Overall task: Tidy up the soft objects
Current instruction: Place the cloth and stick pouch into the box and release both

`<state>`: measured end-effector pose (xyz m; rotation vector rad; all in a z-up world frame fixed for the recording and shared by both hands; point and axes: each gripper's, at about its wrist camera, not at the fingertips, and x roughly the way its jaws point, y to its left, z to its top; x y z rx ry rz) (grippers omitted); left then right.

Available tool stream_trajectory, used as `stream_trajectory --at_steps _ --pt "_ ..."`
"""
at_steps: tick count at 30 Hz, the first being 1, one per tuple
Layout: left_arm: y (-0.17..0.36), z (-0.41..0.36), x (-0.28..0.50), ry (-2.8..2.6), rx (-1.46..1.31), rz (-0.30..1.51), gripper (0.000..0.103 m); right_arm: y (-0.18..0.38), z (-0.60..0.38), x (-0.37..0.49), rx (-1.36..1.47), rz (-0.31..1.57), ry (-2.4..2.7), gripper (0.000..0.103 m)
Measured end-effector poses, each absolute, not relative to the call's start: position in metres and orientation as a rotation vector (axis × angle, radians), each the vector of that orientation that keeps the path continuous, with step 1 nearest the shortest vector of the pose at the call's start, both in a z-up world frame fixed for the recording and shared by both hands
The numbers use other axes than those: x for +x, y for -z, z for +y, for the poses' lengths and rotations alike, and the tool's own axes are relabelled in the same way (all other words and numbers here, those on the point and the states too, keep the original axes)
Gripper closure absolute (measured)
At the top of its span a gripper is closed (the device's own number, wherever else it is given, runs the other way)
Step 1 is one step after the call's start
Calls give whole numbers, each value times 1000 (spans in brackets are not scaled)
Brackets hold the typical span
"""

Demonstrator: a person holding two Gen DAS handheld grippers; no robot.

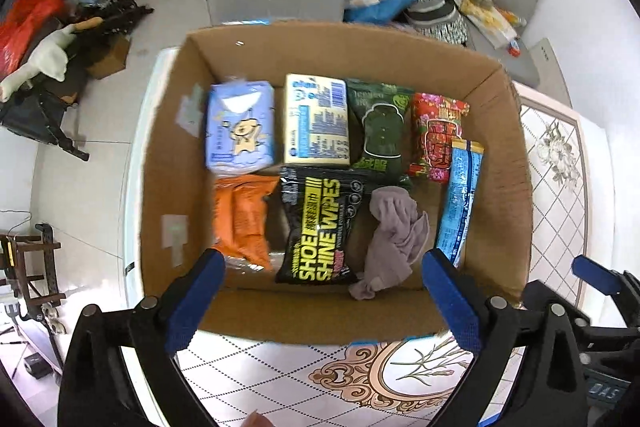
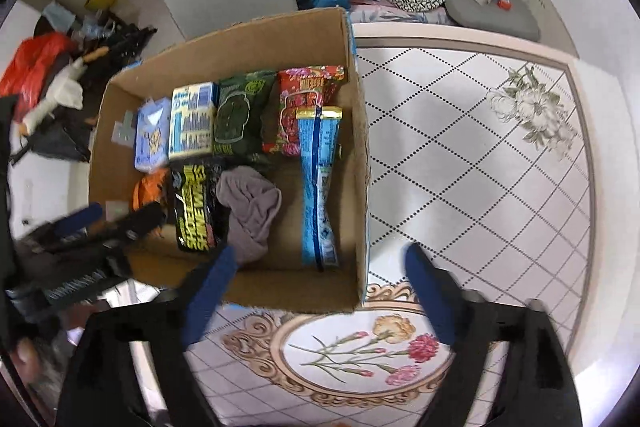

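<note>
Eight soft things inside the cardboard box [image 1: 516, 187] on the patterned worktop [image 2: 480, 163]. Along the far row: pale blue tissue pack [image 1: 240, 127], cream pack [image 1: 316, 121], dark green pack [image 1: 380, 125], red floral pack [image 1: 438, 135]. Nearer: orange pack [image 1: 240, 219], black shoe shine wipes [image 1: 320, 227] and, touching them, a crumpled grey cloth [image 1: 394, 235]. Against the right wall, a long blue pack [image 1: 460, 203]. Hovering at the box's near edge, left gripper [image 1: 324, 279], spread wide, holding nothing. Over the box's near right corner, right gripper [image 2: 320, 267], likewise spread wide, holding nothing.
</note>
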<state>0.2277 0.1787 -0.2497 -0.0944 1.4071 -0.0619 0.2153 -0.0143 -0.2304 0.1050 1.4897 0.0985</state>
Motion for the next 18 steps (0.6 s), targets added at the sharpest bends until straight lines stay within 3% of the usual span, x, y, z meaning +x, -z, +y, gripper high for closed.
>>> stream_trajectory --at_steps 4,18 --pt "244 177 220 33 -86 1367 0 228 -6 205 57 1487 -108 0" --pt "192 175 183 9 -81 1252 0 198 0 182 23 1410 -100 0"
